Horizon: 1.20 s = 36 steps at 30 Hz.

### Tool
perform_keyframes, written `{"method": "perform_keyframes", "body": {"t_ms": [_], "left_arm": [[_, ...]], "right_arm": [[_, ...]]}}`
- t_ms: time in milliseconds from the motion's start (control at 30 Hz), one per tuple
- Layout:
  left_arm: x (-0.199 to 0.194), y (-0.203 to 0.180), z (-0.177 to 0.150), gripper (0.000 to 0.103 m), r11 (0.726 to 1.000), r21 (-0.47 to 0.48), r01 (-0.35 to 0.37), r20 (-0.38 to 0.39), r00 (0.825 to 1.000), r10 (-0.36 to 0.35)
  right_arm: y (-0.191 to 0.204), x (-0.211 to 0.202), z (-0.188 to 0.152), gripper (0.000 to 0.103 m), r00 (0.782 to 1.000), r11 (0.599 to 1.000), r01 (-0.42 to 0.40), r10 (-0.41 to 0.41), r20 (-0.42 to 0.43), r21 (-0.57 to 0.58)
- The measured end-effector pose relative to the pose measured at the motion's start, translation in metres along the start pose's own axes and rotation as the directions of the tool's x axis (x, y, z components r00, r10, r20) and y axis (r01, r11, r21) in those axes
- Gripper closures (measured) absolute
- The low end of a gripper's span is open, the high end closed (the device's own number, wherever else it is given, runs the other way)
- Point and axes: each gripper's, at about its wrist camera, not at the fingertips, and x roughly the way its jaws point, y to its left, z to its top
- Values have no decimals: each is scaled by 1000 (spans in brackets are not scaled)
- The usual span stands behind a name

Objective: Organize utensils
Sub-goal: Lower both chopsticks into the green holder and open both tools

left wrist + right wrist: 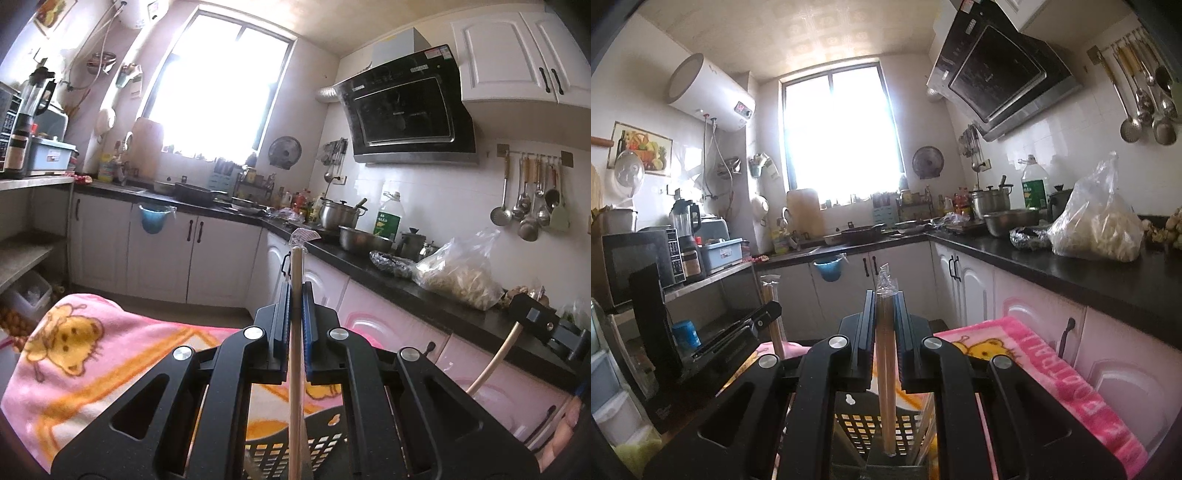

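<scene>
We hold a wrapped pair of chopsticks in each gripper, both standing upright over the black holder (875, 428), the perforated caddy below us. The left gripper (295, 295) is clamped on the left chopsticks (296, 332), which run up between its blue-ribbed pads (308, 314) and end above them in a crimped plastic tip. The right gripper (885, 314) is closed on the right chopsticks (885, 369), whose lower end hangs right at the holder's gridded wall; whether it already sits inside a slot, we cannot tell.

Our worry is slip and swing. The sticks are thin, smooth pale wood in glossy film, so narrow jaws grip little surface, and a pair could pivot or slide down. If a tip catches on the square holes of the grid, the pair could jam or tip the light plastic holder. The two grippers work close above the same holder, so they may knock each other.

Under the holder lies a soft pink blanket (92, 343) with yellow bear prints, fuzzy and uneven, a poor steady base. Beyond the holder, a glossy black countertop (1052, 266) carries a crinkled clear bag (1097, 221).
</scene>
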Motion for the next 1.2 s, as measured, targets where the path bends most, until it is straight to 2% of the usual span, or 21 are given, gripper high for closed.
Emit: {"method": "perform_keyframes", "body": {"t_ms": [333, 767, 967, 1100, 1200], "left_arm": [[0, 4, -14, 102, 1000, 7, 17, -3, 1000, -17], [-6, 12, -28, 102, 1000, 12, -8, -3, 1000, 8], [-11, 19, -33, 101, 1000, -14, -19, -37, 999, 18], [-15, 19, -35, 93, 1000, -23, -11, -76, 997, 9], [-19, 19, -35, 91, 999, -40, -10, -113, 994, 6]], "right_arm": [[-8, 4, -21, 93, 1000, 998, 14, -13, -14, 68], [-17, 3, -57, 93, 997, 991, 58, -51, -65, 124], [-23, 2, -65, 92, 993, 987, 57, -41, -108, 150], [-22, -2, -69, 91, 990, 989, 60, -42, -135, 137], [-24, -2, -71, 87, 985, 988, 74, -52, -163, 136]]}}
